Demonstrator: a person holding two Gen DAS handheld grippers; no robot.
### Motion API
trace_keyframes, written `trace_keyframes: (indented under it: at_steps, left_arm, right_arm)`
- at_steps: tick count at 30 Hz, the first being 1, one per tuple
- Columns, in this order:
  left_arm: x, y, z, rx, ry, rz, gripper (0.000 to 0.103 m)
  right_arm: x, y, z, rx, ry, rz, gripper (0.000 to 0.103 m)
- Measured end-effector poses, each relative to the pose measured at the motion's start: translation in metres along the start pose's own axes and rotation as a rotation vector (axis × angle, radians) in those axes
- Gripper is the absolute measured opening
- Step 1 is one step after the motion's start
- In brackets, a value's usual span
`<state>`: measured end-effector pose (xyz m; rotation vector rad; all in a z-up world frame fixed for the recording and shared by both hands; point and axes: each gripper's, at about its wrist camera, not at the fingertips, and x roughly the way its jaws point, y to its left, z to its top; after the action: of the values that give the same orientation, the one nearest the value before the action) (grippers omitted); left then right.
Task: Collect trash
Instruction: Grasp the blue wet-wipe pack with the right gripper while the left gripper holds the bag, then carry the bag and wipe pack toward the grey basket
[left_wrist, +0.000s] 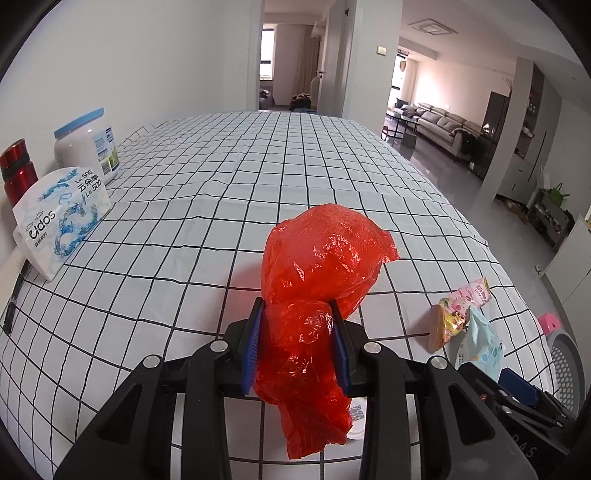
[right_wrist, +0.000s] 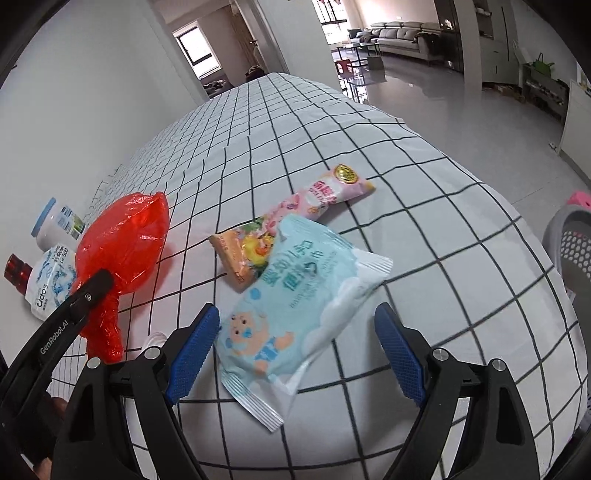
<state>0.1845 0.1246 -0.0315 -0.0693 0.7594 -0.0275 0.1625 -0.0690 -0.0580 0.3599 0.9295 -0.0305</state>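
My left gripper is shut on a crumpled red plastic bag, held above the checked tablecloth; the bag also shows in the right wrist view at the left. My right gripper is open, its blue pads either side of a light blue wet-wipe packet lying on the table. Behind that packet lie an orange snack wrapper and a pink wrapper. The same wrappers show at the right in the left wrist view.
A tissue pack, a white jar with a blue lid and a red bottle stand at the table's left by the wall. A grey perforated bin stands on the floor past the table's right edge.
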Motion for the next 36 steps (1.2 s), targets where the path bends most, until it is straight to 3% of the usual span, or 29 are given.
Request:
trace_keyframes:
  at_steps: [10, 15, 21, 27, 36]
  left_arm:
    - [0.000, 0.002, 0.000, -0.003, 0.000, 0.002, 0.032]
    - [0.000, 0.002, 0.000, -0.002, -0.003, 0.002, 0.032]
    - [-0.001, 0.002, 0.001, 0.000, -0.008, 0.000, 0.032]
    - [-0.007, -0.002, -0.001, 0.008, -0.024, 0.001, 0.032]
    - [-0.016, -0.008, -0.006, 0.014, -0.045, 0.006, 0.032]
  right_arm:
    - [0.006, 0.015, -0.002, -0.074, -0.007, -0.064, 0.082]
    - [0.002, 0.016, -0.005, -0.097, -0.012, -0.071, 0.065]
    - [-0.009, 0.011, -0.014, -0.138, -0.021, -0.058, 0.055]
    - [-0.027, -0.005, -0.029, -0.139, -0.030, -0.022, 0.049]
    - [-0.058, -0.037, -0.035, -0.117, -0.062, -0.037, 0.047]
